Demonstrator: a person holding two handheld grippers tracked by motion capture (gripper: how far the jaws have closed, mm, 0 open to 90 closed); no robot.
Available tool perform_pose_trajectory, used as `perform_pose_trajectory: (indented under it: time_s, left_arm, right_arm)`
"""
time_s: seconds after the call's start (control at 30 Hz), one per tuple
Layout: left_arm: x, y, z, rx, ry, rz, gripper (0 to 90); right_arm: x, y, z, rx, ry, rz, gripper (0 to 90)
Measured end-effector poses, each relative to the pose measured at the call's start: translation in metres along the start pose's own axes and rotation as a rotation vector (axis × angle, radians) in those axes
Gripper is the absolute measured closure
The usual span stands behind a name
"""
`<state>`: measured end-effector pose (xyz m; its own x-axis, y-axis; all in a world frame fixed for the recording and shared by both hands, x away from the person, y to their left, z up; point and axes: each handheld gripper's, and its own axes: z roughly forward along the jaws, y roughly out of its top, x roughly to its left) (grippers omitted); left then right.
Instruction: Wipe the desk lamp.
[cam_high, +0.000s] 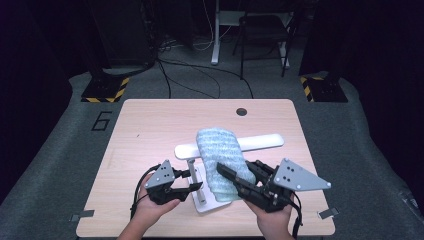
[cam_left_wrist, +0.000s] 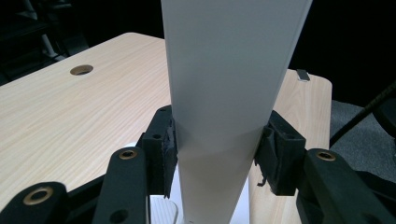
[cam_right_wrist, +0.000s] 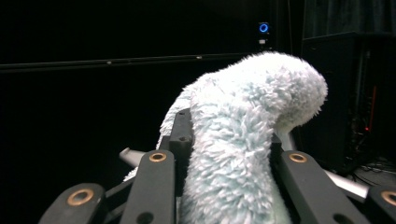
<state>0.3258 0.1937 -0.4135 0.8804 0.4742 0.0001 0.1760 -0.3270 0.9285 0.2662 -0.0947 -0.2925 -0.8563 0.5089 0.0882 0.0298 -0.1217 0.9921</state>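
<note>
Fluffy towel (cam_right_wrist: 243, 140) pinched by right tool (cam_right_wrist: 226, 154), draped over white rack (cam_high: 260, 143)

A fluffy pale blue-green towel (cam_high: 221, 161) hangs folded over the horizontal bar of a white T-shaped rack (cam_high: 260, 143); its lower end is pinched and lifted toward the table's near edge; the rack stands upright on a flat white base (cam_high: 202, 202), roughly mid-table, seemingly closer to the near edge.
</note>
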Motion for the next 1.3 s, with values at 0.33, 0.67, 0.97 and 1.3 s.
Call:
perform_pose_trajectory:
  time_s: [0.33, 0.67, 0.97, 1.3]
  left_arm:
    - [0.000, 0.000, 0.001, -0.012, 0.005, -0.003, 52.9]
    - [0.000, -0.001, 0.001, -0.012, 0.004, -0.001, 52.9]
    - [0.000, 0.000, 0.001, -0.005, 0.003, -0.001, 52.9]
    - [-0.002, 0.000, 0.001, -0.017, 0.007, -0.022, 52.9]
  right_arm:
    - [-0.014, 0.007, 0.033, 0.081, -0.062, -0.013, 67.0]
    - [-0.009, 0.010, 0.046, 0.129, -0.192, -0.118, 42.8]
    - [-0.009, 0.012, 0.050, 0.137, -0.161, -0.148, 69.2]
    - [0.021, 0.014, 0.086, 0.159, -0.081, -0.200, 71.5]
